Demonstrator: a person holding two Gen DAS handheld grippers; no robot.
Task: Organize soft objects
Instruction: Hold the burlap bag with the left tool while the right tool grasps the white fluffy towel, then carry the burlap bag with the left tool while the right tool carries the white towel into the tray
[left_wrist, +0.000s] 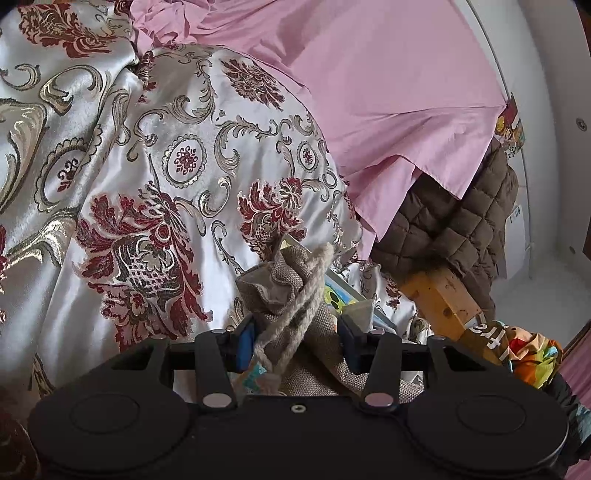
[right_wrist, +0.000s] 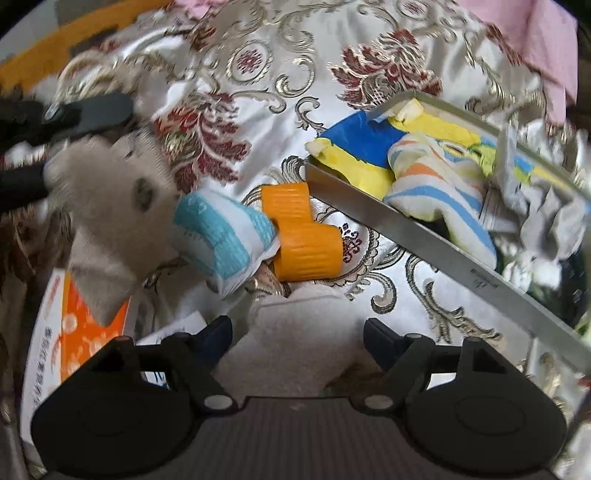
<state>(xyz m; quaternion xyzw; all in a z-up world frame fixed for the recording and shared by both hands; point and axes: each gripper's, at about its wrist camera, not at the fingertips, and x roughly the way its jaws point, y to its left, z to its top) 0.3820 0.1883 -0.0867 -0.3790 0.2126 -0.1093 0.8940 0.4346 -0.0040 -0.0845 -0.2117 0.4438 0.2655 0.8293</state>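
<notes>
Left wrist view: left gripper (left_wrist: 297, 341) pinched on a burlap drawstring pouch (left_wrist: 291, 280), blue pads pressed into its coarse weave, rope cord (left_wrist: 295, 299) trailing down between the fingers. Pouch looked limp, gathered at the neck, grey-beige, held just above the floral satin cover (left_wrist: 166, 155). Beyond the pouch, a pink sheet (left_wrist: 388, 92) and a brown quilted garment (left_wrist: 454, 221). Best handled, by this judgement, with the grip kept on cloth and not on cord alone, so the neck could not slip.

Right wrist view: right gripper (right_wrist: 297, 341) spread wide, pinching nothing; a pale fuzzy cloth (right_wrist: 303, 325) lay between and under the fingers, contact with the pads not clear. Left of it, the same pouch, blurred. Ahead of the gripper, a blue-and-white folded cloth (right_wrist: 218, 236) touching an orange ribbed roll (right_wrist: 303, 243); right of the roll, a grey tray (right_wrist: 406, 229) holding striped and yellow-blue soft pieces. Probably wise to centre the fingers over one item before closing.
</notes>
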